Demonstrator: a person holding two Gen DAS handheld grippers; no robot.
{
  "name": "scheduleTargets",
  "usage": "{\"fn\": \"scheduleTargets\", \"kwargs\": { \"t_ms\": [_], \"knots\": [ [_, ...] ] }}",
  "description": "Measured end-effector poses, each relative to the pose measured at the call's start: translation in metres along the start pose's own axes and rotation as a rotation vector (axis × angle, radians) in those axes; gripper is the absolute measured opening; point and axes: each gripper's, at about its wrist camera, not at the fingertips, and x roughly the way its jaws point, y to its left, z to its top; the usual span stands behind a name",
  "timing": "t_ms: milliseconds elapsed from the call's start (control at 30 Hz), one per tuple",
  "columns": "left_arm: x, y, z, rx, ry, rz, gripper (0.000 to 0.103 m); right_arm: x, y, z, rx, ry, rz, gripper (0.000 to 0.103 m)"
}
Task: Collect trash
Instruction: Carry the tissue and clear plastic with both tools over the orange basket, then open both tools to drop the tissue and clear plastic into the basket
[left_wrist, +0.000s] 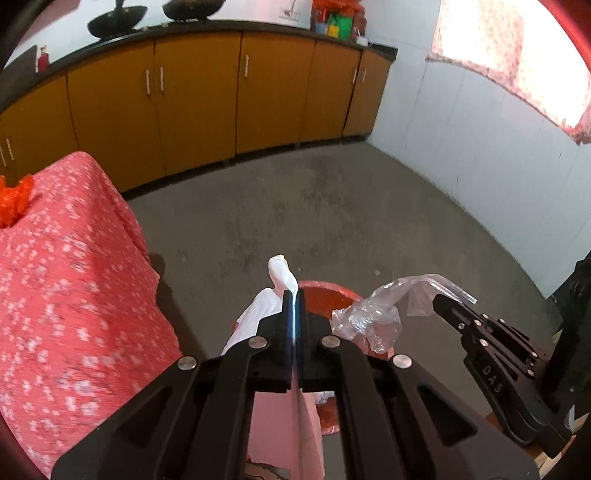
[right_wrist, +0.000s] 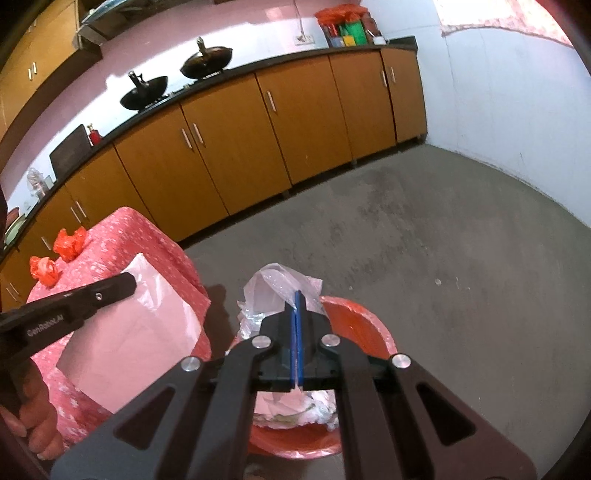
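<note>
1. We find the left gripper (left_wrist: 294, 295) clenched on a white sheet of plastic or paper (left_wrist: 282, 275), one end poking up past the fingertips, the rest hanging below; in the right wrist view the same sheet (right_wrist: 133, 332) reads pale pink.
2. We find the right gripper (right_wrist: 297, 295) clenched on a crumpled clear plastic bag (right_wrist: 275, 284); the left wrist view shows the same bag (left_wrist: 369, 314) pinched at its tips.
3. Both pieces hang over or just beside a red bin (right_wrist: 358, 325) standing on the grey floor (right_wrist: 443, 240); white and pinkish scraps (right_wrist: 295, 406) lie inside it.
4. A table under a pink spotted cloth (left_wrist: 74, 277) stands left of the bin. Two crumpled orange-red pieces (right_wrist: 68, 242) lie near its far edge.
5. Wooden cabinets (right_wrist: 240, 140) line the far wall, two dark woks (right_wrist: 207, 59) on the counter.
</note>
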Motion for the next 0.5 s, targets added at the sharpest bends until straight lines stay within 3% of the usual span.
{"fn": "scheduleTargets", "kwargs": {
  "t_ms": [500],
  "knots": [
    [0.06,-0.015,-0.013,0.03,0.123,0.014,0.002,0.045,-0.017,-0.016,0.033,0.082,-0.02,0.007]
  ]
}}
